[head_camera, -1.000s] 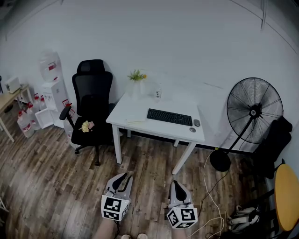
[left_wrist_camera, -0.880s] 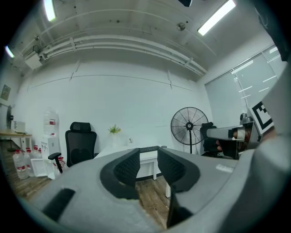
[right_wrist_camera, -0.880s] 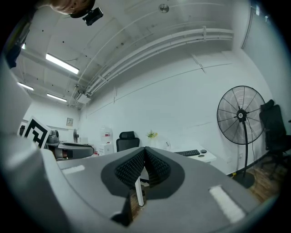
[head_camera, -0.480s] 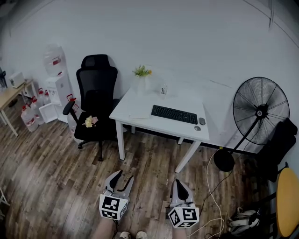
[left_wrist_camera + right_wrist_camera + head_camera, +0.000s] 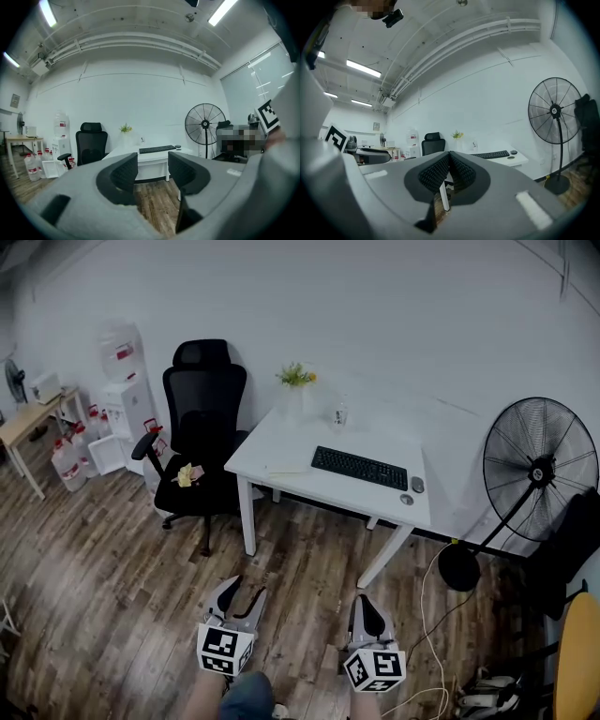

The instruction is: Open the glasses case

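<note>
I cannot make out a glasses case in any view. The white desk (image 5: 281, 448) stands several steps ahead of me with a black keyboard (image 5: 360, 468), a mouse (image 5: 416, 485), a small plant (image 5: 296, 377) and a cup (image 5: 339, 414) on it. My left gripper (image 5: 239, 595) hangs low over the wooden floor, open and holding nothing; the left gripper view shows its jaws apart (image 5: 153, 171) with the desk (image 5: 150, 153) beyond them. My right gripper (image 5: 364, 605) is beside it, its jaws shut together (image 5: 450, 158) on nothing.
A black office chair (image 5: 200, 442) stands left of the desk. A standing fan (image 5: 539, 471) and a cable (image 5: 424, 601) are at the right, a dark chair (image 5: 579, 531) beyond it. A water dispenser (image 5: 124, 385) and bottles (image 5: 67, 461) stand far left.
The left gripper's jaws have spread wider apart. The head view has swung a little, so the desk sits further right and lower. The right gripper stays shut.
</note>
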A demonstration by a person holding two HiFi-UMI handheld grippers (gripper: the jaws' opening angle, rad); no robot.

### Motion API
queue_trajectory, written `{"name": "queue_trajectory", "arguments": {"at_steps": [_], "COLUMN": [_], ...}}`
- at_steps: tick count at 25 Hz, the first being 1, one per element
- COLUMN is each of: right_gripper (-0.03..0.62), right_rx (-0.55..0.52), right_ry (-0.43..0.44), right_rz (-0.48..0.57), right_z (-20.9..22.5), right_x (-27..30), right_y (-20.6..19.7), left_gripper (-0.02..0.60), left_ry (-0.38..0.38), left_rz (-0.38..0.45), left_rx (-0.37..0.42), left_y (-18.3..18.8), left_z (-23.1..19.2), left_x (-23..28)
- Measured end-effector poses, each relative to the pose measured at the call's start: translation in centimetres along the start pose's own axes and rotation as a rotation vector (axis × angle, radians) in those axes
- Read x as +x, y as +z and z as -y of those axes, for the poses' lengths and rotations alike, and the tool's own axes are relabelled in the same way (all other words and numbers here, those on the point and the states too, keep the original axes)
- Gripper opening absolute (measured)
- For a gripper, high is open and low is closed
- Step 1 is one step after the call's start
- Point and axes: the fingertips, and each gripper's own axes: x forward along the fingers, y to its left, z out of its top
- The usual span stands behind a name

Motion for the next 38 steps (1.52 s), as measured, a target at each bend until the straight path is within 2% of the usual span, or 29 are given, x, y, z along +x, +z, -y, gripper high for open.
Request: {"name": "queue_trajectory", "arguments": {"at_steps": [7, 12, 17, 20, 27, 32, 38], "right_gripper": [0.011, 0.011, 0.011, 0.011, 0.011, 0.011, 0.011], "right_rx": [0.01, 0.003, -0.017, -0.001, 0.016, 0.018, 0.017], "right_ry": [0.018, 0.015, 0.018, 0.009, 0.001, -0.02, -0.049], "right_rz": [-0.001, 0.001, -0.008, -0.019, -0.069, -0.084, -0.092], "right_z": [1.9, 3.5, 5.7, 6.9, 8.5, 9.6, 11.3], "right_x": [6.2, 13.7, 26.0, 34.3, 49.6, 55.4, 57.9], "right_y": [-0.9, -2.1, -2.6, -2.7, -2.9, -2.9, -2.6], "left_gripper": [0.192, 0.192, 0.192, 0.192, 0.195, 0.195, 0.195], "left_ry": [-0.001, -0.003, -0.007, -0.024, -0.072, -0.117, -0.157], "left_rz": [-0.001, 0.014, 0.019, 0.001, -0.047, -0.069, -0.083], "left_rx": [0.014, 0.011, -0.006, 0.012, 0.015, 0.014, 0.02], "left_y": [-0.2, -0.8, 0.2, 1.0, 2.2, 2.0, 2.1], "left_z": [-2.1, -6.2, -13.0, -17.1, -24.5, -26.7, -27.2], "left_x": [5.6, 12.7, 24.0, 31.0, 43.8, 49.2, 52.9]}}
